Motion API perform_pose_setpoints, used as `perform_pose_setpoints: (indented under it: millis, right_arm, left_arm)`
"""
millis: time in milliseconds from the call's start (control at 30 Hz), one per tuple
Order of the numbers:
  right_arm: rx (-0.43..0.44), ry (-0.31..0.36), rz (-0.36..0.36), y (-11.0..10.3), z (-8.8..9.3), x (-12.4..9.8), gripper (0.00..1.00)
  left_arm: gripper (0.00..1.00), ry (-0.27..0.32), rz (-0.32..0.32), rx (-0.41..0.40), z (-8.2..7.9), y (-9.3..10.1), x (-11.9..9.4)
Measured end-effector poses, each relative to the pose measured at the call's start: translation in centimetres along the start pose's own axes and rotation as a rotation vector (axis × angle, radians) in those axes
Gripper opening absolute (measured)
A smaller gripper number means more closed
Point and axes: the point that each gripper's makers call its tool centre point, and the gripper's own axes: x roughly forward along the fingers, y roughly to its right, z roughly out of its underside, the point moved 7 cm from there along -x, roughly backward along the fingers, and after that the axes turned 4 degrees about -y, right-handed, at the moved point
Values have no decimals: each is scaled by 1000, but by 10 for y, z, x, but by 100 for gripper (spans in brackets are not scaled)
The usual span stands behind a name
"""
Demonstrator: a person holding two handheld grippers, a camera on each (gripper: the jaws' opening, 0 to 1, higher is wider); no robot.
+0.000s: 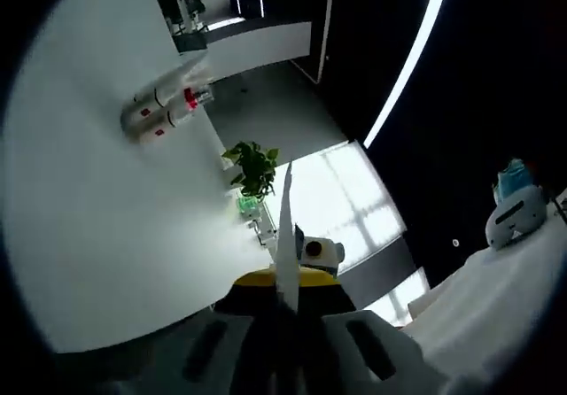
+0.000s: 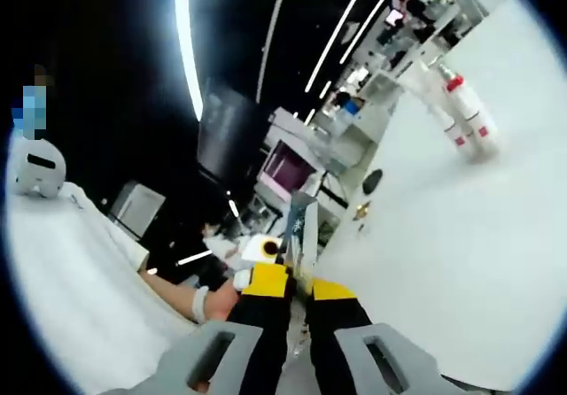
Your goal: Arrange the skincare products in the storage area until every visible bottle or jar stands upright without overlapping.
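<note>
Bottles (image 1: 166, 109), white with red caps and labels, grouped touching near far edge of desk (image 1: 97, 236); seen also in right gripper view (image 2: 465, 116); upright or lying cannot be told, views being rolled. Thin flat sheet-like piece (image 1: 285, 236) held pinched, edge-on, in left hand-held gripper (image 1: 285, 293); right hand-held gripper (image 2: 299, 275) clamped on similar flat piece (image 2: 299, 227). Both grippers raised over desk, well apart from bottles, probably between placements. Plant (image 1: 253, 169) at desk edge.

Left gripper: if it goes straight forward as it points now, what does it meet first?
Probably the potted plant at the white table's edge, just beyond the left gripper; depth is unclear. The two bottles lie off to one side.
</note>
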Motion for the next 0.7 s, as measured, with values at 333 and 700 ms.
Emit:
perform_pose_setpoints:
  millis: [333,700]
  right_arm:
    - [-45,-79,-5,-5,10,6,7]
    - [6,35,-49,-4,-4,-7,0]
  left_arm:
    - [0,115,18,-40,-12,0,-9]
    - [0,134,37,-79,-14,-1,-10]
